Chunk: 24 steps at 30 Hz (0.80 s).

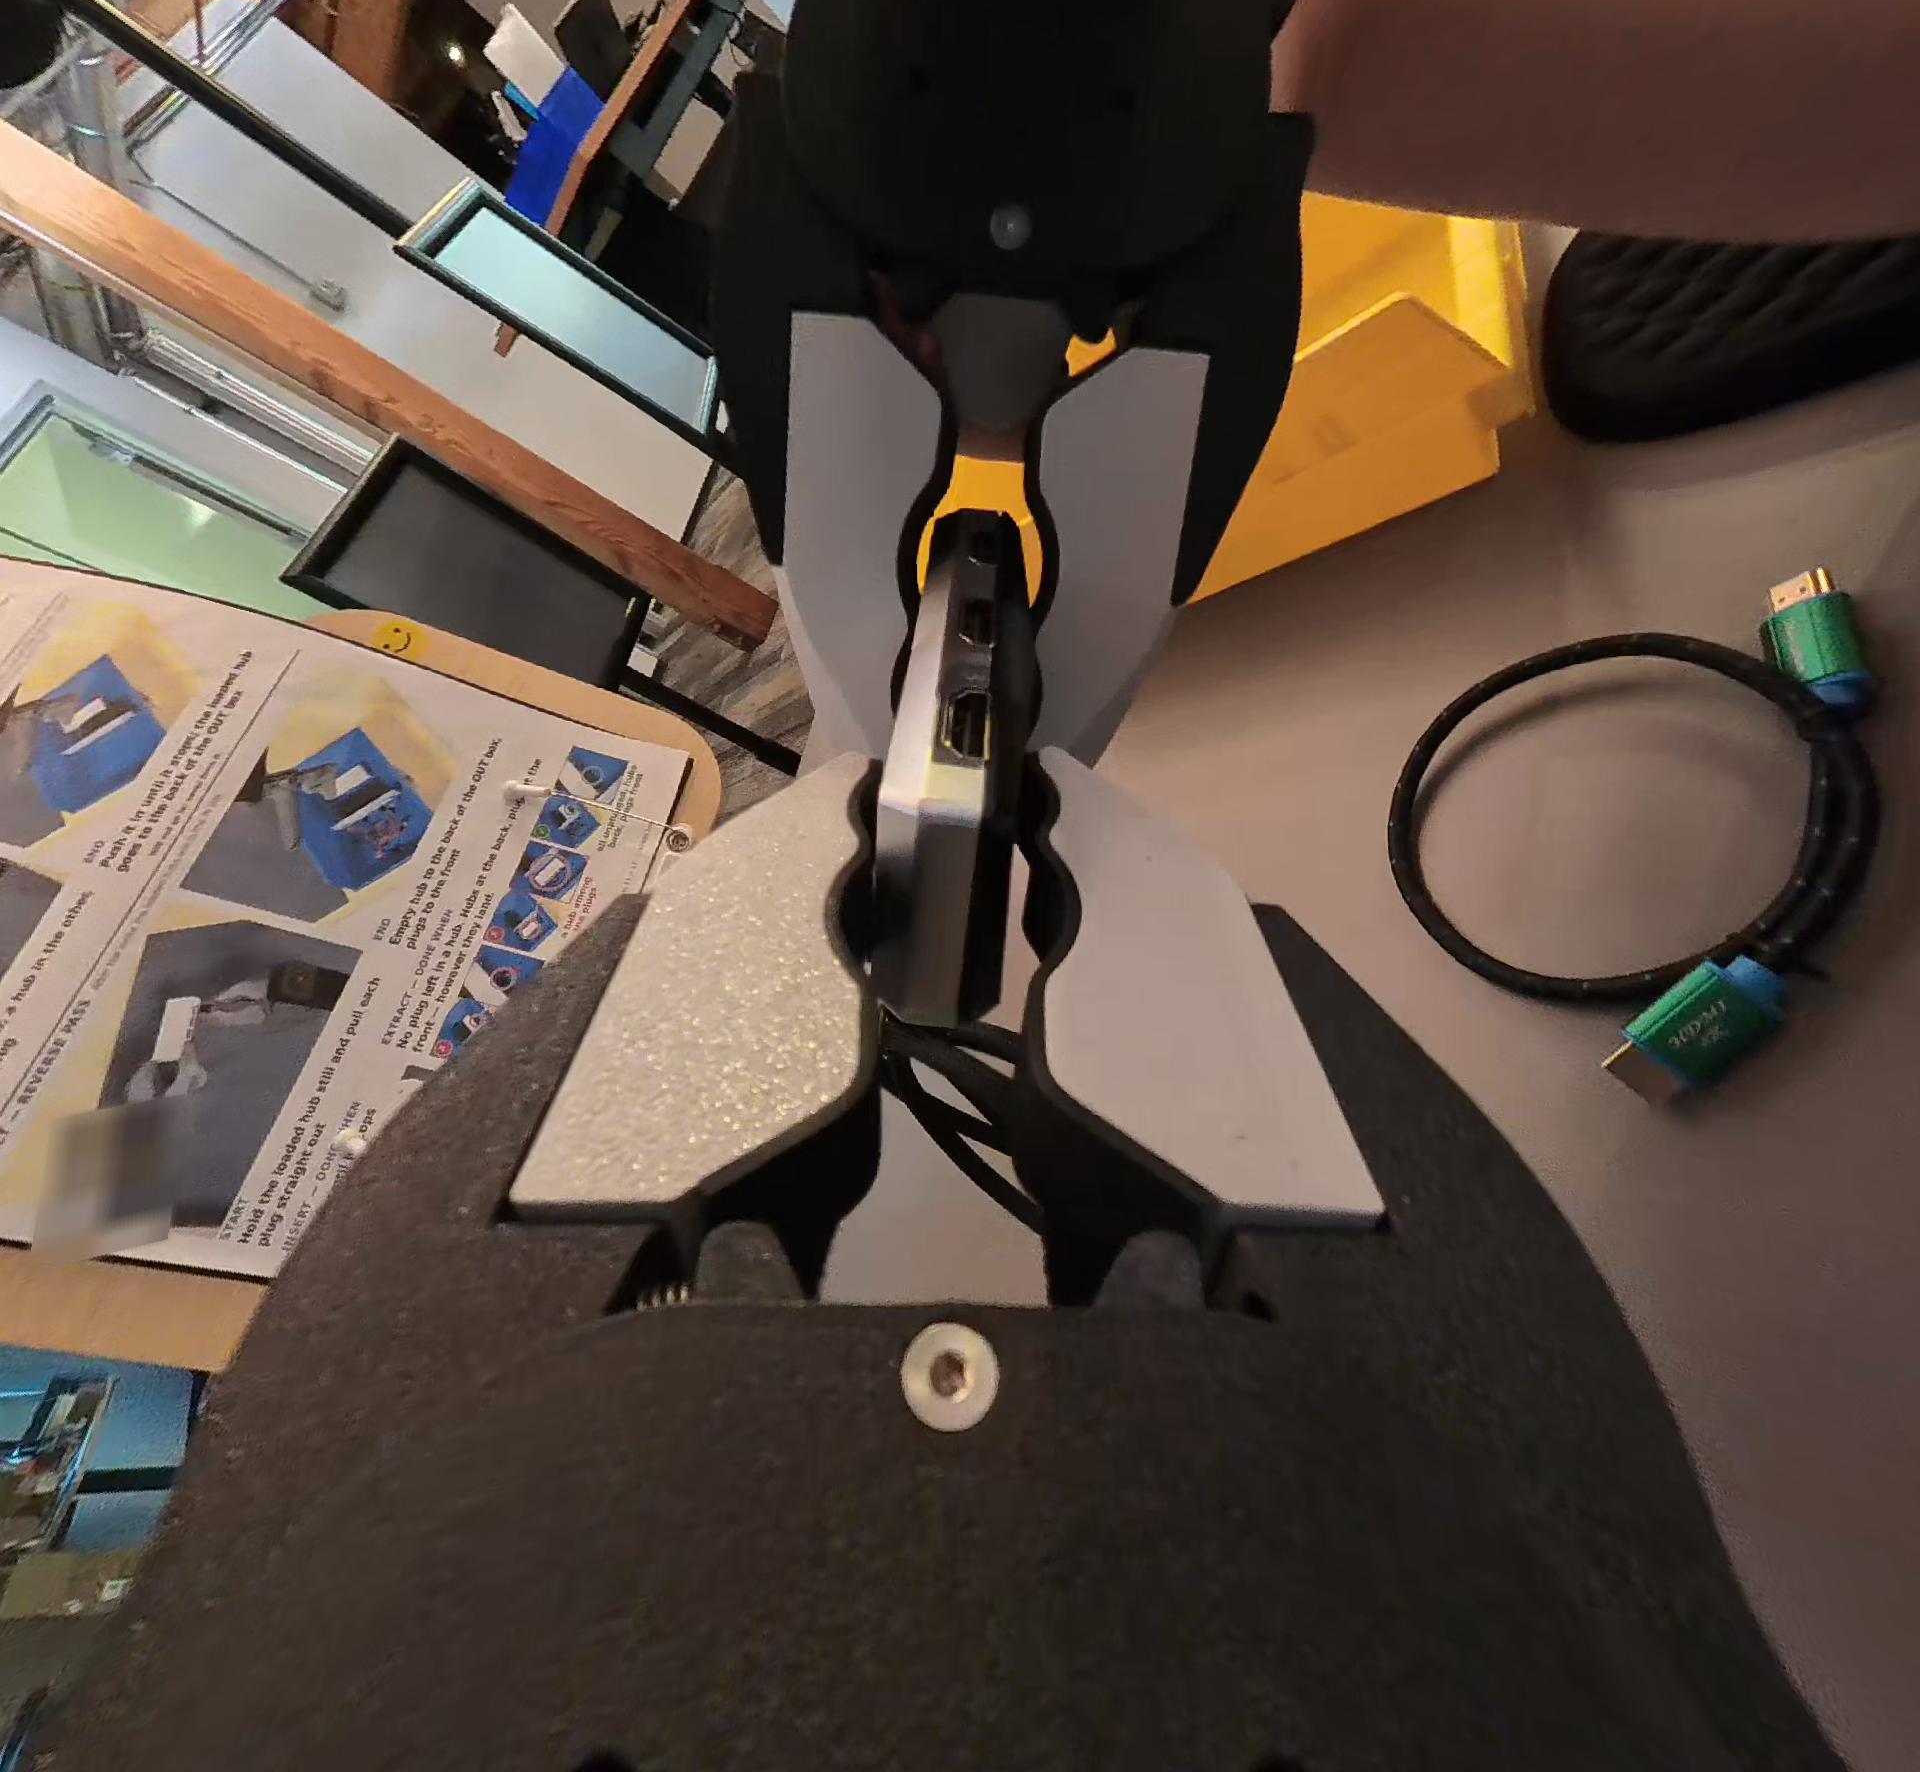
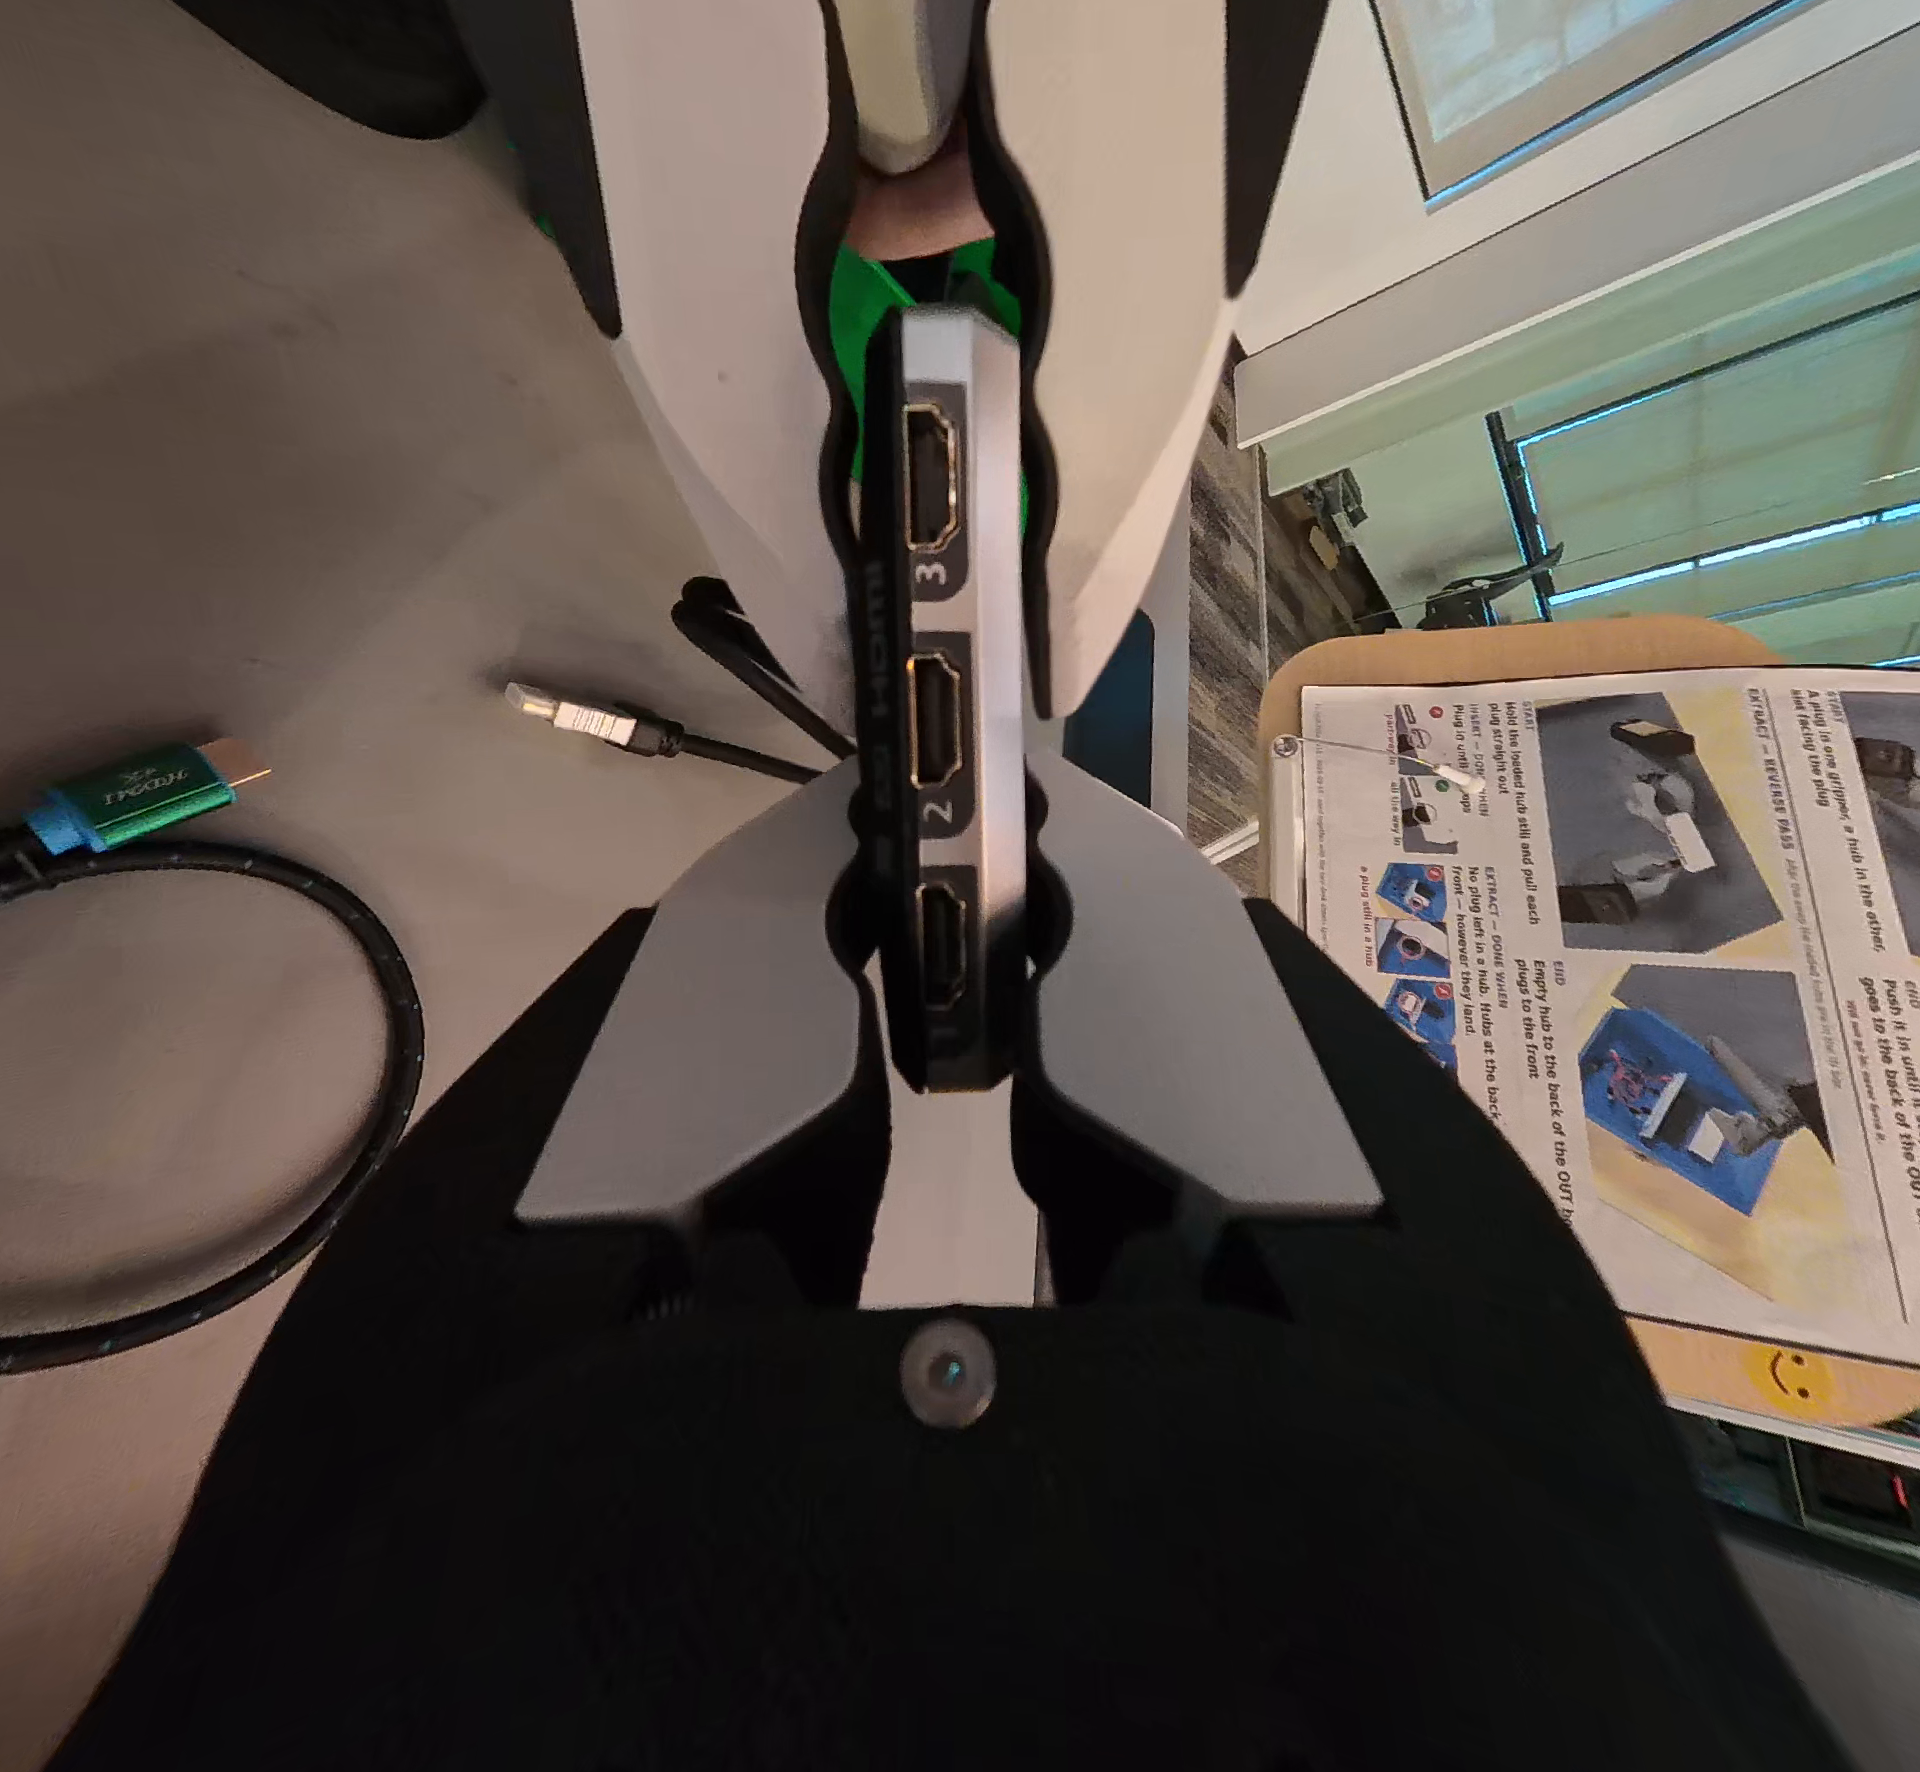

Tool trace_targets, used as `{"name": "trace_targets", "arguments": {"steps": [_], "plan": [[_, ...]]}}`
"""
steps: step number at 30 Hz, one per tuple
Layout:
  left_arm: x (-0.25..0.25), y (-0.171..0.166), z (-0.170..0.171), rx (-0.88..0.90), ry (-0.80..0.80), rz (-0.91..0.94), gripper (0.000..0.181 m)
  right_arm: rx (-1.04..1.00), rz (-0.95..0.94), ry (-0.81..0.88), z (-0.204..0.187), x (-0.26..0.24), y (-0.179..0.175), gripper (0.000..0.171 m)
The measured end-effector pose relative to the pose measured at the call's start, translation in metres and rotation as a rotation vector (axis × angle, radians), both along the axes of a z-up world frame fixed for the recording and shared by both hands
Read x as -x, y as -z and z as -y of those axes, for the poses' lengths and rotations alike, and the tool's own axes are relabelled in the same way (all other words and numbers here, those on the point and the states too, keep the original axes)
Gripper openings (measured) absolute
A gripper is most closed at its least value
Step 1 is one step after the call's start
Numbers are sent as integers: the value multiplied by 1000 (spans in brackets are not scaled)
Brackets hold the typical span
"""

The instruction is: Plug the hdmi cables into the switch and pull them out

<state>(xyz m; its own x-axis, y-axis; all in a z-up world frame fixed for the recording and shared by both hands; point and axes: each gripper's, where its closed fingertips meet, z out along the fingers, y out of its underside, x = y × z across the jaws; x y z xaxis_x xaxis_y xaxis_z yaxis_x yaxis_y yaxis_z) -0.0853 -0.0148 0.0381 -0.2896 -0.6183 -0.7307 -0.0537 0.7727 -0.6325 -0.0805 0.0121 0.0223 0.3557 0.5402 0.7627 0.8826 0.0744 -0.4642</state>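
Above the grey table [image 1: 1455,683], both claws clamp the silver HDMI switch [image 2: 992,683] from opposite ends, the left claw [image 1: 951,881] and the right claw [image 2: 940,901] pinching it edge-on, ports empty, while the coiled green-tipped HDMI cable [image 1: 1631,818] lies loose alongside.

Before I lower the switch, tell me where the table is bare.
Bare grey table lies beyond the green-ended HDMI cable, toward the dark object at the back. The middle of the coil is also bare. Crowded: under the switch, where a silver plug and its lead lie.
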Motion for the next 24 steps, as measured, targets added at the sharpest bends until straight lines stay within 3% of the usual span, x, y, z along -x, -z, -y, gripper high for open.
{"name": "trace_targets", "arguments": {"steps": [9, 15, 17, 24], "plan": [[-7, 8, -1, -4, 43, -53, 22, 20, -40, -24, -3, -2, 7, 23], [2, 3, -13, 29, 16, -28, 22, -60, -93, 3, -6, -11, -7, 32], [4, 2, -13, 36, 24, -22, 21, -41, -106, -22, -1, -8, -7, 24], [1, 1, -5, 77, 50, 43, 25, -21, -116, -75, 5, -3, -6, 21]]}}
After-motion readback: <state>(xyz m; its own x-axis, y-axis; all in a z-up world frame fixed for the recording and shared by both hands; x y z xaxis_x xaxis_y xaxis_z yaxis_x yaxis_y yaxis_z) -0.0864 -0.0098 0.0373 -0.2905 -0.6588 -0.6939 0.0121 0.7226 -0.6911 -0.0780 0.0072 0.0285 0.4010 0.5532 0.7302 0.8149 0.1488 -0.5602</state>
